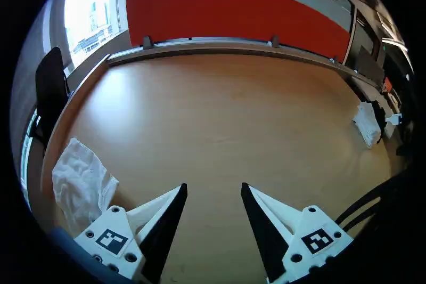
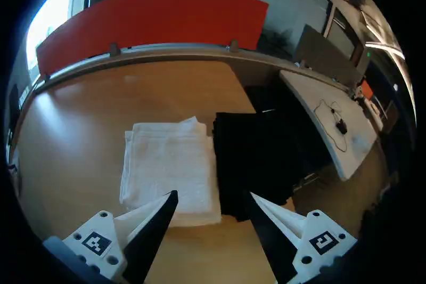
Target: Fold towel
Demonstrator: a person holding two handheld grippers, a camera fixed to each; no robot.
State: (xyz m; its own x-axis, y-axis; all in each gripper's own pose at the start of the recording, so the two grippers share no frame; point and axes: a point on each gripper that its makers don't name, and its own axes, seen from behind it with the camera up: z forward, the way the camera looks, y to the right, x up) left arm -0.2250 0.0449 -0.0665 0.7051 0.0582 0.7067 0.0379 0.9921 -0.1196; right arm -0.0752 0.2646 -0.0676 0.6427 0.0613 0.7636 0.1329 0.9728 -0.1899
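a: both grippers are nearest. left gripper (image 1: 213,185) has its fingers spread, with nothing between them. right gripper (image 2: 212,193) is the same, wide apart and empty.

b: and under them?

a: desk (image 1: 223,108), large and wooden, with a red screen (image 1: 239,12) along its far edge. in the right gripper view a folded towel (image 2: 168,169) lies on the desk, just ahead of the fingers. a black cloth (image 2: 250,161) lies just beside it, and i think they touch along one side.

b: so where is the work?

a: i judge it is the crumpled towel (image 1: 80,183). in the left gripper view it lies close to the left edge of the desk, just beside one finger but not between the two.

b: what could go wrong from here?

a: first, the edge. the towel is bunched and very near it, so a push or a sideways pull could slide it off the desk. second, the grip. the layers are heaped and i cannot tell where a corner is, so the fingers may close on one loose fold only. then the towel would unroll badly or slip out.

b: and the right side?

a: the right gripper hangs over the folded towel. if it comes down there, it could ruffle the neat stack, or catch the black cloth with it, because they lie so close.
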